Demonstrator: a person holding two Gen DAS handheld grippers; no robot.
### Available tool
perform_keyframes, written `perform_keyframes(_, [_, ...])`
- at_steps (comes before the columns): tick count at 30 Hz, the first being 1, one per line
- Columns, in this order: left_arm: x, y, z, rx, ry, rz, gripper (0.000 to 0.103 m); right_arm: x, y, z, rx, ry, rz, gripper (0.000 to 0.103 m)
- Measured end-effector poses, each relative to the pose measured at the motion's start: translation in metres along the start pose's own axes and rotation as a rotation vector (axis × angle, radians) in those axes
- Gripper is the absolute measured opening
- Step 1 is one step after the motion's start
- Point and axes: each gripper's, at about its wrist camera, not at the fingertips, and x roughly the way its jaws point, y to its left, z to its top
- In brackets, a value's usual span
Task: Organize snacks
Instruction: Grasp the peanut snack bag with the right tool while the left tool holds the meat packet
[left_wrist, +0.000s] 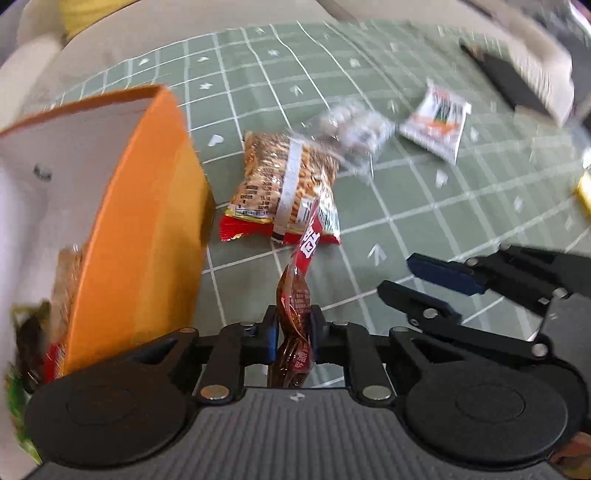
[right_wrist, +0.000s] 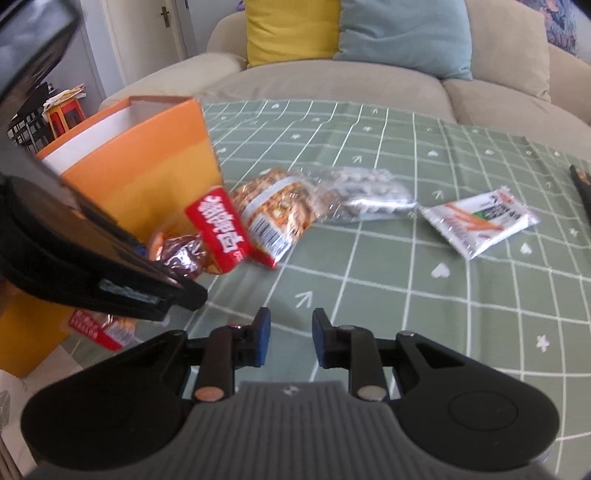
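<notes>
My left gripper (left_wrist: 293, 332) is shut on a red and brown snack packet (left_wrist: 297, 306), held above the green checked cloth beside the orange box (left_wrist: 147, 229); the packet also shows in the right wrist view (right_wrist: 218, 230). The box holds several snacks at its bottom. A peanut bag (left_wrist: 286, 181) lies on the cloth past the packet, with a clear bag of pale snacks (left_wrist: 351, 129) and a white packet (left_wrist: 436, 120) farther right. My right gripper (right_wrist: 290, 341) is open and empty above the cloth, right of the left gripper (right_wrist: 110, 269); it also shows in the left wrist view (left_wrist: 428, 284).
A green checked cloth (right_wrist: 424, 295) covers the table. A beige sofa (right_wrist: 332, 81) with a yellow cushion (right_wrist: 291, 29) and a blue cushion (right_wrist: 402, 33) stands behind it. A dark flat object (left_wrist: 513, 83) lies at the cloth's far right. A yellow item (left_wrist: 585, 192) sits at the right edge.
</notes>
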Motion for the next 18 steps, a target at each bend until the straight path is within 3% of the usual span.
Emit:
perform_keyframes(3, [-0.01, 0.005, -0.006, -0.076, -0.046, 0.028, 0.017, -0.002, 0.002, 0.005, -0.022, -0.034, 0.013, 0.023])
perform_keyframes(7, [-0.027, 0.015, -0.015, -0.193, -0.097, -0.004, 0.017, 0.001, 0.009, 0.016, -0.104, -0.07, 0.038, 0.026])
perform_keyframes(11, [-0.04, 0.023, -0.017, -0.275, -0.136, 0.014, 0.017, 0.008, 0.014, 0.03, -0.181, -0.096, 0.039, 0.045])
perform_keyframes(18, [-0.051, 0.031, -0.021, -0.336, -0.151, 0.017, 0.017, 0.032, 0.026, 0.053, -0.169, -0.09, 0.056, 0.064])
